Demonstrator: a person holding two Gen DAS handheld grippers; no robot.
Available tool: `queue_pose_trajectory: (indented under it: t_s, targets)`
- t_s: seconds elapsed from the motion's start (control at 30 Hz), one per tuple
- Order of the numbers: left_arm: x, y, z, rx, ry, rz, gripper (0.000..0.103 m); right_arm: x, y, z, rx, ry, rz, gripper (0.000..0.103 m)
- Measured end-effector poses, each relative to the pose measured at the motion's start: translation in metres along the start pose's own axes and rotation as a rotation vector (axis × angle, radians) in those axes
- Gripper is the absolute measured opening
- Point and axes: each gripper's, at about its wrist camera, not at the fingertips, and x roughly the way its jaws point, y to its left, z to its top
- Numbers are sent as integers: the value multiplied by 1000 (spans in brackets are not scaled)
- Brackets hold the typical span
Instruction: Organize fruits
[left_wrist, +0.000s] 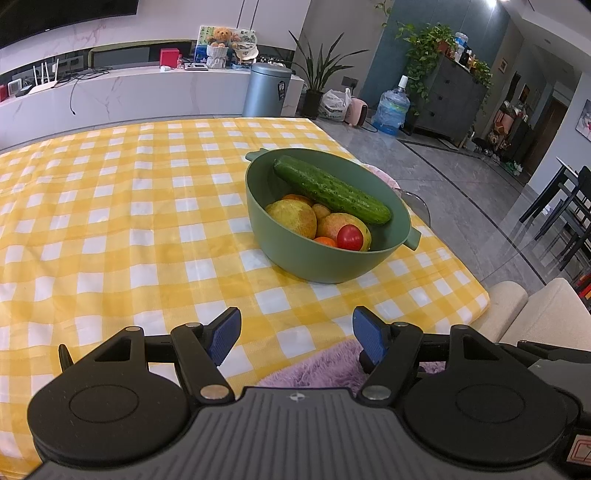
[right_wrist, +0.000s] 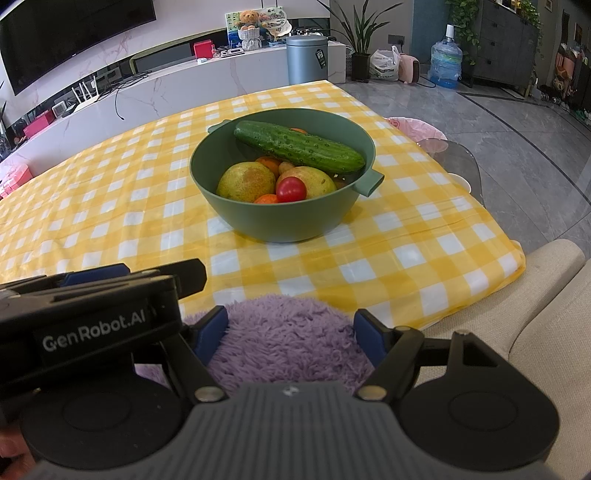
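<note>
Green bowl (left_wrist: 328, 266) sat on the yellow-checked surface (left_wrist: 110, 229), holding a cucumber (left_wrist: 332, 190), pears (right_wrist: 245, 181) and a tomato (right_wrist: 291, 189). Left gripper (left_wrist: 295, 334) and right gripper (right_wrist: 290, 332) hovered near, jaws wide, empty.

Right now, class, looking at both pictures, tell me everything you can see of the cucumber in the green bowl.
The cucumber is long, dark green and glossy, its skin covered in small pale bumps, whole and uncut with rounded ends. It lies tilted on top of the other produce in the green bowl, one end toward the far rim, the other resting by the rim near the handle tab. Beneath it sit pears, oranges and a red tomato. Neither gripper touches it.
</note>
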Motion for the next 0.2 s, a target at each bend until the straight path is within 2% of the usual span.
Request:
queue_pose_trajectory:
  t_s: [0.2]
  targets:
    - [1,-1,-2,2,3,-1,81,0,0,0,0,0,0,72]
